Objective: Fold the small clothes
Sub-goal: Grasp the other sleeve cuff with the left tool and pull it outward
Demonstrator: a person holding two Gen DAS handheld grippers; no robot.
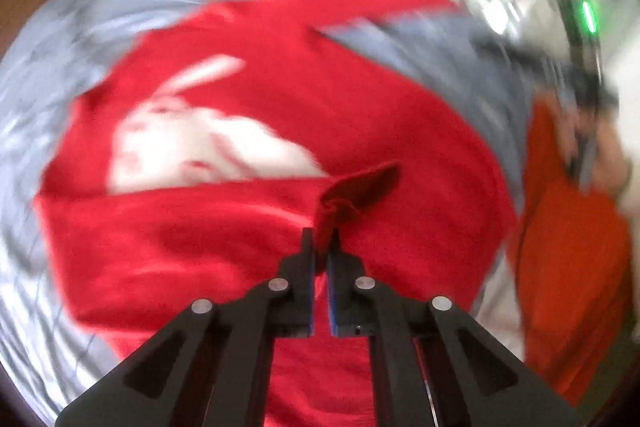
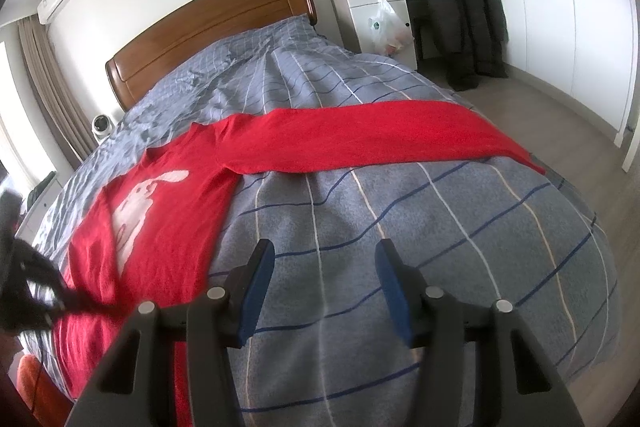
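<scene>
Bedroom light falls on our grey checked quilt, where we have the red knitted sweater with a white rabbit motif spread flat. Our left gripper is pinched together on a bunched cuff of that sweater, the body lying toward 11 o'clock from it. Our right gripper hangs half apart with nothing in it; the 1 outstretched sleeve runs across from 10 to 2 o'clock, so we judge the right nearer.
</scene>
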